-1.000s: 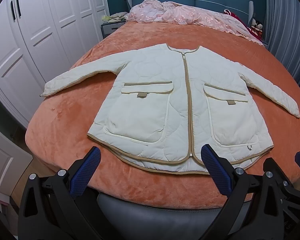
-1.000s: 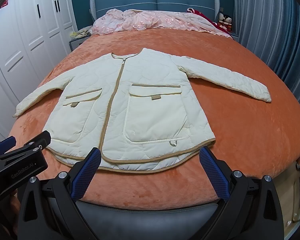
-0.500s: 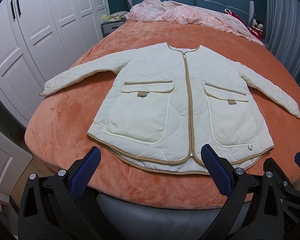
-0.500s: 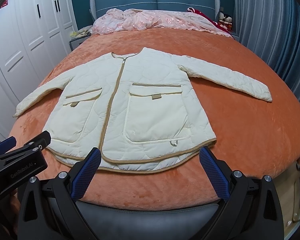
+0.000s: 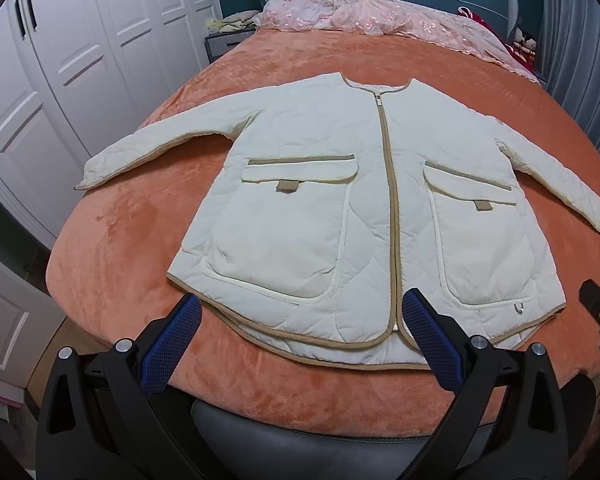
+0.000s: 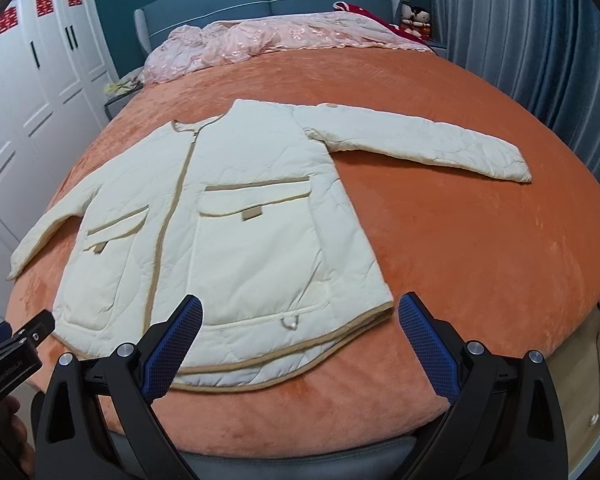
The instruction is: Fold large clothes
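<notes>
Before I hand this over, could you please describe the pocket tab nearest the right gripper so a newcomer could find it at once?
On the orange bed lies a cream jacket, front up. Its larger-looking pocket in the right wrist view carries the tan tab, hanging under the flap, right of the zipper; the other tab sits left of it.

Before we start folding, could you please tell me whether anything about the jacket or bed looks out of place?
Nothing stands out. The jacket lies flat, front up and zipped, both sleeves spread, on the orange bed. The back hem shows below the front hem, which looks like its cut. A pink cover is bunched by the headboard, clear of the jacket.
</notes>
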Motion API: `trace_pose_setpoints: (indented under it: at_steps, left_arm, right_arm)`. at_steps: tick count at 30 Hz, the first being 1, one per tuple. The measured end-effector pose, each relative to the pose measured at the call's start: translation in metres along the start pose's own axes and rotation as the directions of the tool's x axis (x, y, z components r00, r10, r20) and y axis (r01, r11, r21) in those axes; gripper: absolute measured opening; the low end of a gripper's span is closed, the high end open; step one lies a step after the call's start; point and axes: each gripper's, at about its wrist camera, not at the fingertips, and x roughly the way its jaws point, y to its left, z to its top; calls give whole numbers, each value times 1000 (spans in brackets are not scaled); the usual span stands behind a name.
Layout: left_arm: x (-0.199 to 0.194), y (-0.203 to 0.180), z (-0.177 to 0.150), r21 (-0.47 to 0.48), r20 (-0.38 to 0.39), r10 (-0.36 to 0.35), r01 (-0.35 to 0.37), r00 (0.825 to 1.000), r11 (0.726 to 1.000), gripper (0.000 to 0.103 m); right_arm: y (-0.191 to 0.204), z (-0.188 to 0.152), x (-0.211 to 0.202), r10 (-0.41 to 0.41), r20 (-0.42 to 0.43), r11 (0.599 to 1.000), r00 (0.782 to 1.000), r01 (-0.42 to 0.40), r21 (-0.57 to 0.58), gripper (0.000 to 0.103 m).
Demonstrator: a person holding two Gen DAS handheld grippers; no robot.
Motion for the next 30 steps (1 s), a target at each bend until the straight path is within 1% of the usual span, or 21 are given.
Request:
trace_pose_setpoints:
  at_steps: [3,6,8,10,14,18,20,22,24,26,27,28,29,30]
  left_arm:
    - [18,-2,10,-10,-22,0,0,1000,1000,98]
    - [39,-2,23,-19,-43,-1,0,999,1000,98]
    - [53,-2,32,-30,-56,1,-3,998,1000,98]
    - [68,0,42,-51,-62,-14,11,998,999,98]
    - [93,5,60,-97,-61,-29,23,998,995,98]
    - [114,7,75,-114,-40,-33,29,999,993,98]
    - [124,5,80,-103,-38,-10,6,999,995,98]
    - [134,4,85,-95,-42,7,-11,999,995,98]
    - [142,6,89,-103,-44,20,-24,999,994,98]
    - [148,10,92,-116,-46,23,-28,999,993,98]
    - [151,12,93,-121,-49,32,-38,998,992,98]
    - [154,16,93,-125,-52,41,-47,998,991,98]
    - [156,19,94,-130,-55,49,-56,997,990,98]
    - [158,22,95,-136,-58,58,-65,997,989,98]
  right_arm:
    - [-32,22,22,-17,3,997,1000,16,72,97]
    - [-78,50,51,-36,11,986,999,34,165,97]
    - [-113,70,73,-61,18,971,998,55,234,97]
    - [-154,93,98,-86,21,947,996,75,311,97]
    - [-233,129,143,-117,35,880,993,87,467,97]
    - [-310,153,184,-196,22,777,980,141,613,96]
    - [-340,158,202,-223,-2,720,975,166,674,97]
    - [-362,160,218,-233,-21,674,972,177,717,97]
    - [-373,159,229,-249,-39,645,968,195,739,97]
    - [-381,160,240,-258,-51,623,965,206,755,87]
    - [-378,158,242,-262,-52,622,964,210,754,75]
    - [-377,162,246,-265,-49,630,963,211,747,58]
    - [-374,167,250,-270,-54,645,961,222,732,46]
    - [-366,172,253,-265,-65,661,962,231,714,23]
